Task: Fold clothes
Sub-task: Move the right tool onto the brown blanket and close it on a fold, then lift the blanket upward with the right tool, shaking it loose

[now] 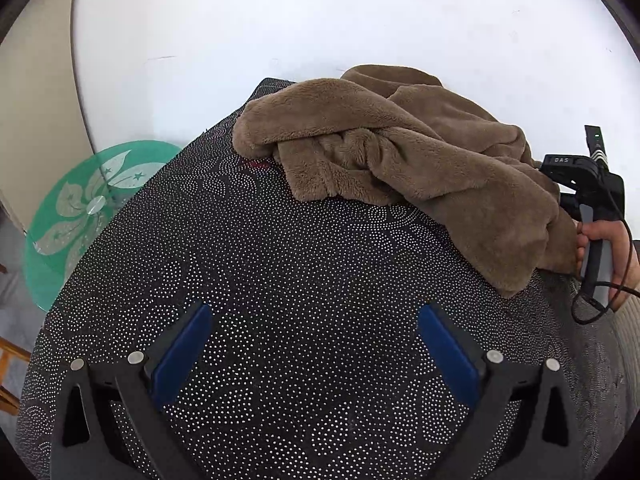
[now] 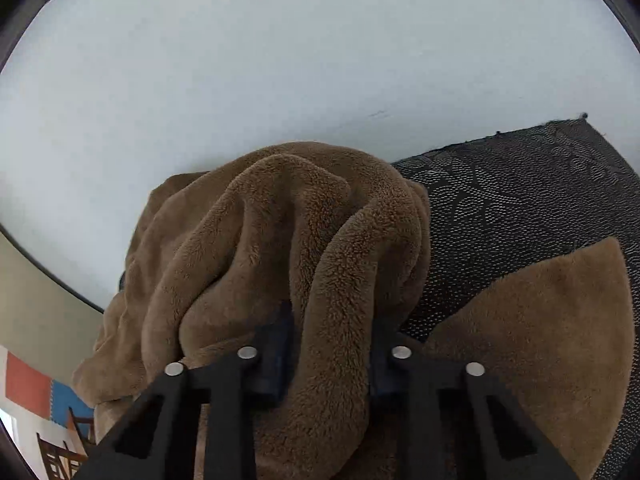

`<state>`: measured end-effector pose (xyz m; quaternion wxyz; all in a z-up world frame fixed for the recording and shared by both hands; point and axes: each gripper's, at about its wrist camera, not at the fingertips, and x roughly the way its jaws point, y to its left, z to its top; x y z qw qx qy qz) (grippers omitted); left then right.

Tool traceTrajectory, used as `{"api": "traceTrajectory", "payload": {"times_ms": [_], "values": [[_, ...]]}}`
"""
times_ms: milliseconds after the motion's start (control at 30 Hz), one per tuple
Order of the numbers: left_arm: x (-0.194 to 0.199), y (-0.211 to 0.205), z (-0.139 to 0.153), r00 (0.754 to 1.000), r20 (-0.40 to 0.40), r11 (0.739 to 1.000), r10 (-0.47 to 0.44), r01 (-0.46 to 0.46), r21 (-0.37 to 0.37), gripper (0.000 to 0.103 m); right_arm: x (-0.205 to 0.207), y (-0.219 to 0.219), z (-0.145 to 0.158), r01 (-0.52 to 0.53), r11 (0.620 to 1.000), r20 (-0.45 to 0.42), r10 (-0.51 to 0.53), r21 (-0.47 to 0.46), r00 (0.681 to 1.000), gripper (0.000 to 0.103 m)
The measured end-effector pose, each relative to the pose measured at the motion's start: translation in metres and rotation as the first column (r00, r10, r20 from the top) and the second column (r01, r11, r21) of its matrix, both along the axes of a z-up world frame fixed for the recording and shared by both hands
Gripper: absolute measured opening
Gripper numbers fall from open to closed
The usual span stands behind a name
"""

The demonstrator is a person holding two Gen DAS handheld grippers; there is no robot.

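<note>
A crumpled brown fleece garment (image 1: 404, 152) lies heaped on a dark cloth dotted with small white swirls (image 1: 280, 280), which covers the desk. In the left wrist view the heap sits in the upper right of the frame, near the far edge of the cloth, with one flap trailing down toward the right edge. Behind it stands a plain white wall (image 1: 320, 20), and at the left edge a round green glass top with a white flower pattern (image 1: 80, 208) shows beside the desk.

The left tool (image 1: 316, 344) hangs over bare patterned cloth in the lower part of that frame, its blue pads (image 1: 184, 352) spread wide with nothing between them, well apart from the garment.

At the right edge of the same view, a hand (image 1: 612, 252) holds the handle of the right tool just beside the trailing flap, with a black cable looping below it.

In the right wrist view the right tool (image 2: 328, 364) is clenched on a thick fold of the fleece (image 2: 280, 248): a rounded ridge of the pile runs down the middle of the frame between the two black fingers (image 2: 276, 364), and the pads press into it from both sides. Another flat part of the brown fabric lies on the cloth at the lower right. A patch of red and blue floor mat (image 2: 44, 392) shows at the lower left.
</note>
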<state>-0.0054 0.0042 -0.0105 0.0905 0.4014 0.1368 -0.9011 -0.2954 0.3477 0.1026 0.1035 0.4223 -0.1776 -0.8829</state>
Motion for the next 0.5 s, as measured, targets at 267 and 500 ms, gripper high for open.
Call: {"api": "traceTrajectory", "payload": {"times_ms": [267,500], "values": [[-0.001,0.010,0.007,1.000,0.012,1.000,0.005,-0.005,-0.027,0.103,0.061,-0.012,0.037,-0.123,0.987,-0.154,0.106,-0.104,0.982,0.016],[0.007,0.015,0.015,1.000,-0.006,1.000,0.019,-0.019,-0.008,0.103,0.157,-0.077,0.071,-0.374,0.927,-0.286,0.363,0.015,0.887,0.016]]}}
